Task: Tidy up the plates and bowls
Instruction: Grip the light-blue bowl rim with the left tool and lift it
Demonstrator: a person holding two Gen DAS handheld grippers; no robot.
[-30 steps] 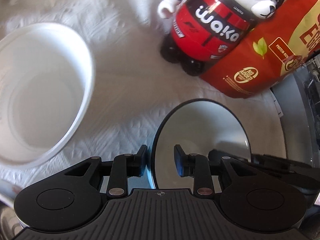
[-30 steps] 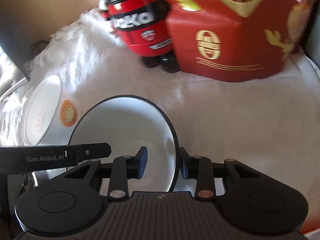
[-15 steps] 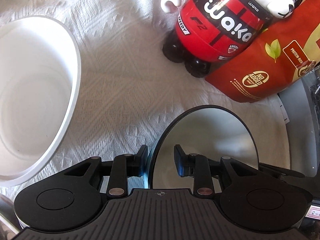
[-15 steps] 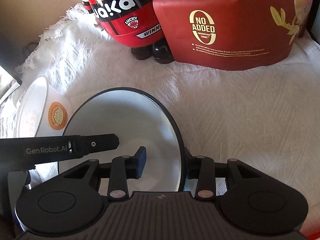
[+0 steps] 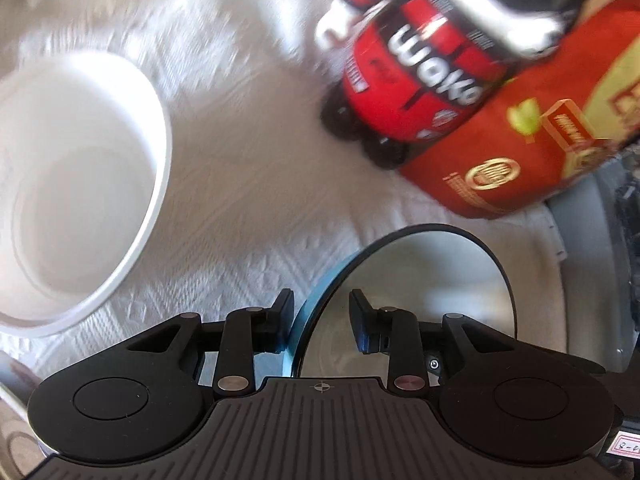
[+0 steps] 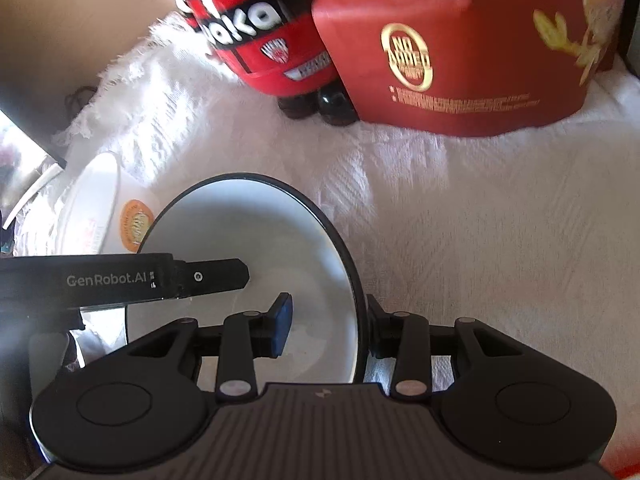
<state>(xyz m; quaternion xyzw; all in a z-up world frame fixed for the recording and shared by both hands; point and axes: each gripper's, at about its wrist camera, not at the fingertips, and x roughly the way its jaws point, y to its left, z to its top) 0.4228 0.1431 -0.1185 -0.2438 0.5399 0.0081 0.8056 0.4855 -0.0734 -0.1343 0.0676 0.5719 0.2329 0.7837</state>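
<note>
A bowl with a dark rim, white inside and blue outside, sits on the white cloth. My left gripper straddles its left rim with jaws opening. One pad is by the blue outer wall and the other stands clear inside. My right gripper straddles the same bowl's right rim, its jaws opening, with a wide gap from the inner pad to the rim. The left gripper's finger reaches in over the bowl from the left. A larger white bowl stands to the left, with an orange sticker on its side.
A red and black toy figure and a red food pouch stand at the back on the white textured cloth. A grey object lies along the right edge. A brown surface lies beyond the cloth's fringe.
The right gripper's jaws have spread a little around the bowl's rim. The left view has shifted slightly and blurred, and the bowl's blue outer wall now shows beside the left pad.
</note>
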